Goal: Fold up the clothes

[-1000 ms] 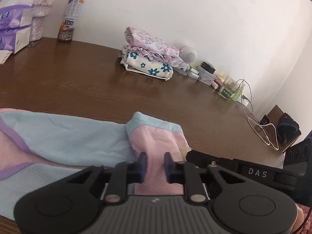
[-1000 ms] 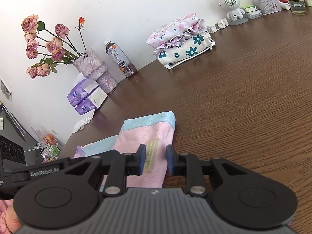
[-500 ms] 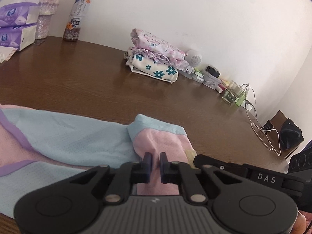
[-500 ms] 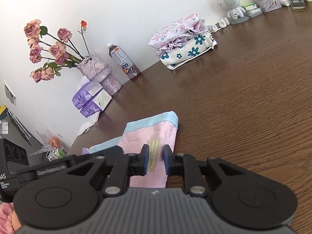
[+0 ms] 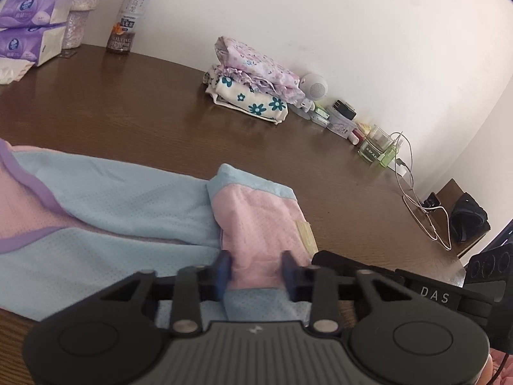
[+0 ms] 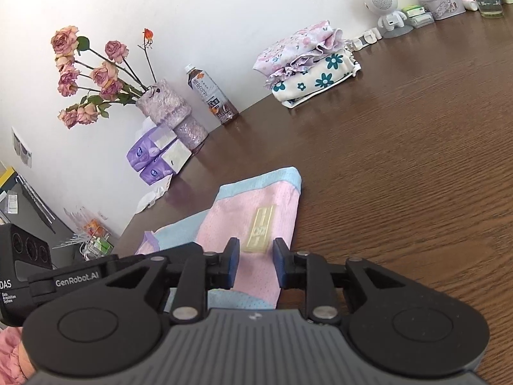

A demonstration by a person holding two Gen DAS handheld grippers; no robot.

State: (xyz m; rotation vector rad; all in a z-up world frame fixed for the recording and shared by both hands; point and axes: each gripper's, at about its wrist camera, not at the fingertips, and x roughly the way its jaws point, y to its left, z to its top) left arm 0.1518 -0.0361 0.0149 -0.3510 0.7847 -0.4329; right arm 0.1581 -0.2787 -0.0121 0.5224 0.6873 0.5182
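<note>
Releasing: both grippers opening over a folded-over flap of the garment, cloth between the jaws but no longer pinched.
Left gripper: fingers parted either side of the pink panel at 6 o'clock in its view, pads clear of the cloth, likely letting the fold settle.
Right gripper: fingers spread astride the same pink panel at 6 o'clock in its view, the tan label just ahead of the gap.
Garment place: lay flat on the table at its near edge, pink and blue mesh with purple trim, one end doubled over, probably to narrow it for the next fold.
Stack: folded clothes piled at 1 o'clock by the wall, judged the finished pile, kept well apart from the work.
Writing: "DAS" and "GenRobot.AI" on the gripper mounts; "Data Acquisition System" in small print.
Bottle: label unreadable.
Tan label: print too small to read.
</note>
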